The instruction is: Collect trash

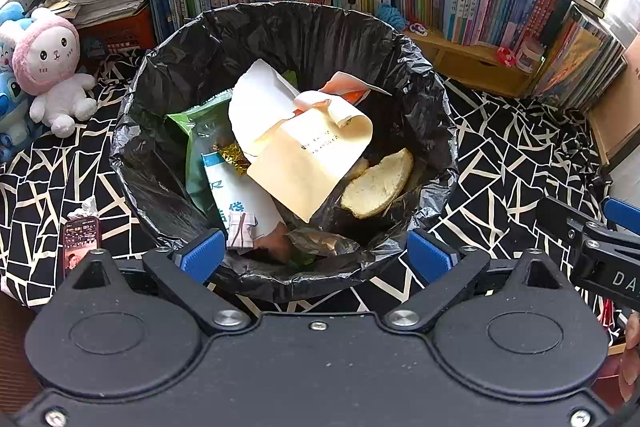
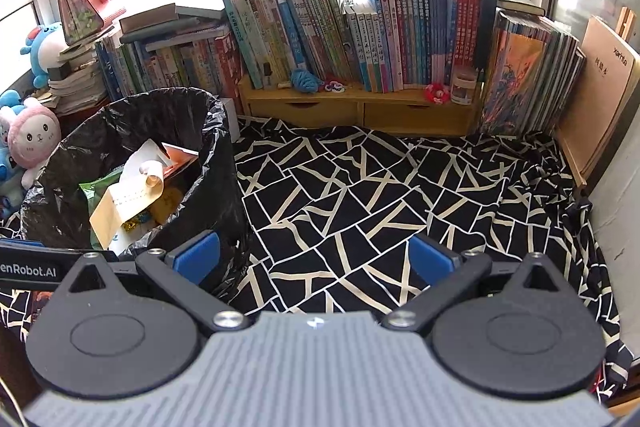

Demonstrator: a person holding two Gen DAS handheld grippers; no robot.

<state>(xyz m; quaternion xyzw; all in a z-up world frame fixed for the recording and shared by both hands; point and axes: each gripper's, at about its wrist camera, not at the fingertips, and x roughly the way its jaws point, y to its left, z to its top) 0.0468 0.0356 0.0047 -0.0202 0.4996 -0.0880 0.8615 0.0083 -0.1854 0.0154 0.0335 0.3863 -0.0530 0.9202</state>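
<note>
Left wrist view: left gripper hangs over the near rim of the bin, jaws spread wide with nothing between them; trash inside includes cream paper, a peel and a small folded scrap. A crumpled tissue lies uncollected on the patterned cloth beside a phone, so a careless grab could take the phone instead.

Right wrist view: right gripper is likewise released and empty over bare cloth, just beside the bin; swinging left could snag the thin liner and tip it.

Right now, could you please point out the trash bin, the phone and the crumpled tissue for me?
trash bin [image 1: 420, 59], left wrist view, black liner at the rim.
phone [image 1: 81, 241], left wrist view, middle of its screen.
crumpled tissue [image 1: 86, 207], left wrist view, its white top.
</note>
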